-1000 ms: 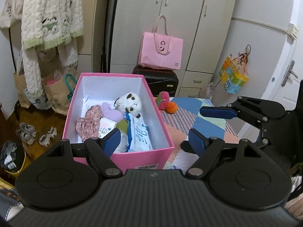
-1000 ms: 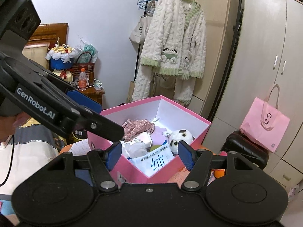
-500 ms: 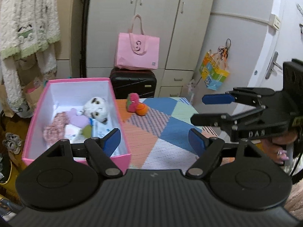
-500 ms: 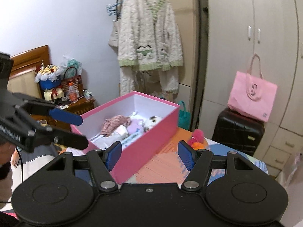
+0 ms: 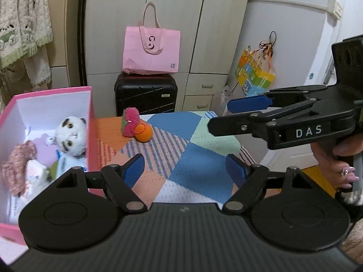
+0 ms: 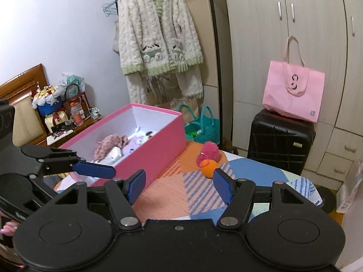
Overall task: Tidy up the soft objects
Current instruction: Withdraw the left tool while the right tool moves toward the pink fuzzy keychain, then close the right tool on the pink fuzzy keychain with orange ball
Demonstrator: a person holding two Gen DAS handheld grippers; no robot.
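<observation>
Soft toys number two outside the pink box (image 6: 156,151): one pink plush (image 6: 209,150) and one orange ball (image 6: 209,168), touching each other on the patchwork cover (image 5: 192,149). Inside the box lie a cat plush (image 5: 71,139), a pink knit piece (image 5: 19,163) and other soft items, partly hidden by its wall. Both the left gripper (image 5: 185,167) and right gripper (image 6: 179,184) stand apart-jawed, holding nothing. One black suitcase (image 6: 280,140) carries one pink bag (image 6: 293,90).
</observation>
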